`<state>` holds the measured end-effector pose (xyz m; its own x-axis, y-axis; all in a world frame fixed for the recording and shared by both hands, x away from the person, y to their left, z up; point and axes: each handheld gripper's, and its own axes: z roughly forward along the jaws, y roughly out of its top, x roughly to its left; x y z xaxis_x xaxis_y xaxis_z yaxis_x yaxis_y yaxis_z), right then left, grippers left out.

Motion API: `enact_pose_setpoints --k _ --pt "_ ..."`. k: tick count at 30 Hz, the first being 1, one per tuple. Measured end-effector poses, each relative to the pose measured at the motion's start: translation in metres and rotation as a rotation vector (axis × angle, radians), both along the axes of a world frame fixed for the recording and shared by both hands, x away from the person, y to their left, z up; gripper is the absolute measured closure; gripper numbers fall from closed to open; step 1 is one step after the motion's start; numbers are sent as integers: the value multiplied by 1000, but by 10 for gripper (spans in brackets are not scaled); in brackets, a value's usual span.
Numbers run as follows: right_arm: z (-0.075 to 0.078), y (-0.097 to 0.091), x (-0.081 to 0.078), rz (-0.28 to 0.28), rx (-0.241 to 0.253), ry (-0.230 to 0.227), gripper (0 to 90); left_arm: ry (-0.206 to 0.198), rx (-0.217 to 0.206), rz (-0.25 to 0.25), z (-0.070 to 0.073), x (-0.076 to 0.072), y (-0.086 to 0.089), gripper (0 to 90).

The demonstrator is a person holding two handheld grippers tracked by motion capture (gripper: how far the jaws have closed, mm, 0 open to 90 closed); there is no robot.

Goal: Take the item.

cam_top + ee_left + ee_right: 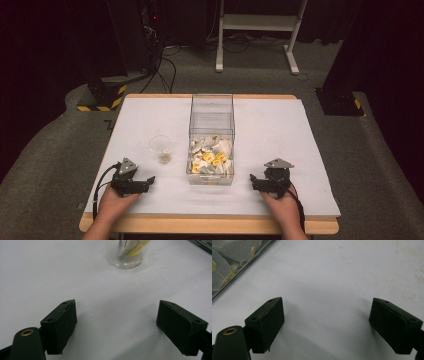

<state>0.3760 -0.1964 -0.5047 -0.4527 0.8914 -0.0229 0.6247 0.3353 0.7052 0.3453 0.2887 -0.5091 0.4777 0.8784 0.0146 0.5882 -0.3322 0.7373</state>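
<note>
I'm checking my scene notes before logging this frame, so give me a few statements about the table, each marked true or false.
1. The clear box holds tea bags. True.
2. The plastic cup stands to the right of the clear box. False: in the high view it stands to the box's left.
3. The left hand-held gripper is shut on a tea bag. False: its jaws stand wide apart over the bare white table cover, with nothing between them.
4. The right hand-held gripper is open and holds nothing. True.
5. The plastic cup lies tipped on its side. False: it stands upright.
</note>
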Motion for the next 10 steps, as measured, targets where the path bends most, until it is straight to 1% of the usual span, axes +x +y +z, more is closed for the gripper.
enact_pose_setpoints --k 10 --pt "0 1 -1 -4 -5 -4 123 -1 0 8 0 0 0 155"
